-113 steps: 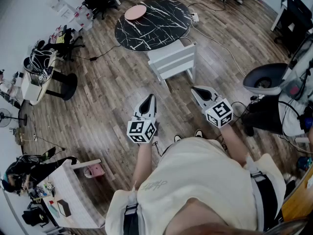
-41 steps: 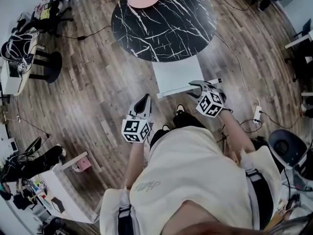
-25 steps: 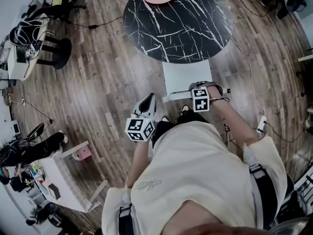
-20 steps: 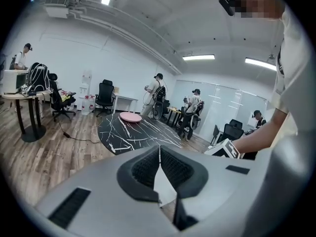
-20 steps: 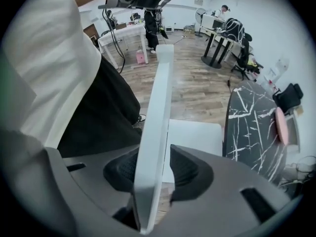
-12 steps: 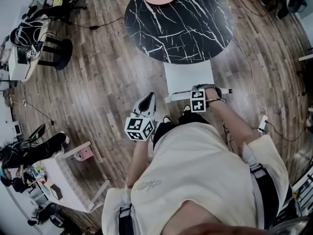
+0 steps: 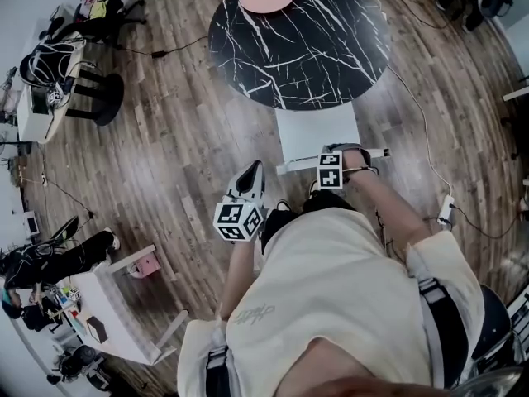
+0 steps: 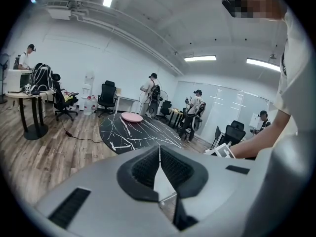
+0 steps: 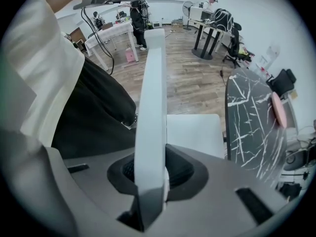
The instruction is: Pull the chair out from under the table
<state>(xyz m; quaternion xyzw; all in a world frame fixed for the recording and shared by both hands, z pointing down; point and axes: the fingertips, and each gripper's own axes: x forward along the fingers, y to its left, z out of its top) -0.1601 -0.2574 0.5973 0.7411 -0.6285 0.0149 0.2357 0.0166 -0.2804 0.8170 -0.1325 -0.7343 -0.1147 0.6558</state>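
One white chair [image 7: 318,131] is seen at the near edge of the round black table [image 7: 297,40]. Its seat is turned toward the table and its backrest toward the person. How far the seat front runs under the tabletop cannot be told from above; it seems only to meet the rim.

The chair's top rail is its long axis. It is laid roughly parallel to the table's near edge, and it runs left to right in the head view. The rail is straddled about its middle by the right gripper [image 9: 154,172], which is pointed straight down. The jaws are closing, with the rail between them and both pads already laid against it. The left gripper [image 8: 159,157] is held off over the wooden floor [image 7: 182,139], well apart from the chair, with its jaws brought together on nothing.

The chair is judged stiff and smooth, probably fairly light, so a firm clamp is called for lest the rail slide through the pads. A hold near the rail's middle is favoured, since an off-centre pull would likely swing the chair. Because the hold sits high, the front legs may be lifted as the feet drag on the boards.
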